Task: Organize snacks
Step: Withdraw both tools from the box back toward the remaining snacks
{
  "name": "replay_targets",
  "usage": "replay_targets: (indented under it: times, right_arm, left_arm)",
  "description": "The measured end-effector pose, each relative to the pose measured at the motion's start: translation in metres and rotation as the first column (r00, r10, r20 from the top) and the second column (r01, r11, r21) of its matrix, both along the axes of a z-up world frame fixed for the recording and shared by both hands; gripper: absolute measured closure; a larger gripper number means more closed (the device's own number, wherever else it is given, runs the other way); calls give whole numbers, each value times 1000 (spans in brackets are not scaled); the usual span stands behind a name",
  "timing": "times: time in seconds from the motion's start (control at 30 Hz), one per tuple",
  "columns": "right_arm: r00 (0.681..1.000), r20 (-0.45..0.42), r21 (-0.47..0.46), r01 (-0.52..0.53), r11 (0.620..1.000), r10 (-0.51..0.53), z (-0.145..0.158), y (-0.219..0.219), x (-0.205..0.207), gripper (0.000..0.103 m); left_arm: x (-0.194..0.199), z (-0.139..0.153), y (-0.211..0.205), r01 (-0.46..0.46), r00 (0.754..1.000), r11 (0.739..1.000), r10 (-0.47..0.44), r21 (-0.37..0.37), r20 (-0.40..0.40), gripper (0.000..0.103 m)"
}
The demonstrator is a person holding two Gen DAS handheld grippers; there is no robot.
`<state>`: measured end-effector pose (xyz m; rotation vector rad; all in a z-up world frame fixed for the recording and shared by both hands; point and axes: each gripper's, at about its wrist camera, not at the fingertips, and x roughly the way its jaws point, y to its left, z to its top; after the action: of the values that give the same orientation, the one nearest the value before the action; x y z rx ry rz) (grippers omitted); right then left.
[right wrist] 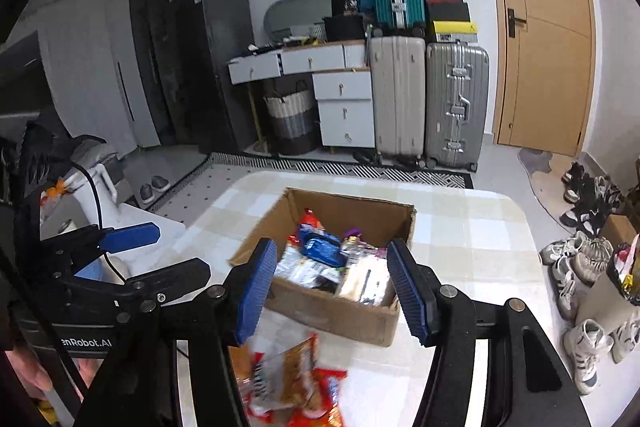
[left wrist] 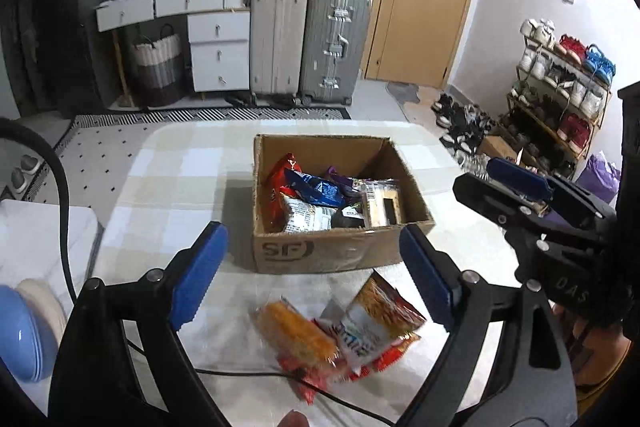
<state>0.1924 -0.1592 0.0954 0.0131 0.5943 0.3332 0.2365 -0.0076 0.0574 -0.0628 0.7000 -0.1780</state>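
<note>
A brown cardboard box (left wrist: 340, 251) stands on the checked table and holds several snack packets (left wrist: 320, 199). A small pile of loose snack packets (left wrist: 344, 335) lies on the table in front of the box. My left gripper (left wrist: 316, 279) is open and empty, held above the pile and just short of the box. My right gripper (right wrist: 332, 291) is open and empty too, above the box's (right wrist: 332, 315) near wall, with the loose packets (right wrist: 292, 383) below it. The right gripper also shows at the right in the left wrist view (left wrist: 500, 183).
The table (left wrist: 168, 195) has a pale checked cloth. A black cable (left wrist: 256, 373) runs across its near edge. A blue and white object (left wrist: 24, 331) sits at the left. Suitcases (left wrist: 312, 43), drawers, a door and a shoe rack (left wrist: 560, 91) stand beyond the table.
</note>
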Motion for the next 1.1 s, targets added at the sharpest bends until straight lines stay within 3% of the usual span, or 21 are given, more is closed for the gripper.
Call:
replay_targets:
  times: [0.1, 0.17, 0.23, 0.27, 0.5, 0.7, 0.87, 1.0, 1.1]
  right_arm:
    - [999, 32, 0, -9, 1000, 9, 12, 5, -26, 44]
    - [998, 63, -2, -16, 1000, 16, 20, 7, -47, 42]
    - [997, 79, 6, -16, 1000, 15, 24, 9, -65, 31]
    - [996, 86, 11, -18, 1000, 17, 26, 10, -73, 27]
    - [989, 143, 19, -42, 999, 39, 31, 15, -137, 27]
    - [986, 163, 39, -30, 999, 23, 29, 17, -165, 26]
    - [985, 170, 90, -4, 996, -12, 18, 13, -171, 13]
    - [989, 146, 124, 0, 992, -19, -5, 11, -172, 12]
    - [990, 138, 79, 20, 997, -31, -30, 17, -171, 12]
  left_arm:
    - [-36, 19, 3, -20, 998, 1000, 20, 4, 54, 14]
    - [-57, 27, 6, -22, 996, 1000, 22, 1, 88, 6]
    - [-83, 35, 8, -42, 991, 999, 42, 0, 126, 1]
    - [-91, 38, 9, -38, 990, 999, 39, -8, 134, 1]
    - [-164, 44, 15, -50, 984, 998, 54, -26, 172, 1]
    - [-207, 39, 14, -84, 975, 996, 86, -17, 205, 1]
    - [-228, 29, 18, -98, 969, 995, 103, -34, 227, 1]
    - [-225, 11, 25, -114, 963, 993, 120, -37, 242, 1]
    - [-208, -14, 35, -122, 964, 991, 130, -52, 232, 1]
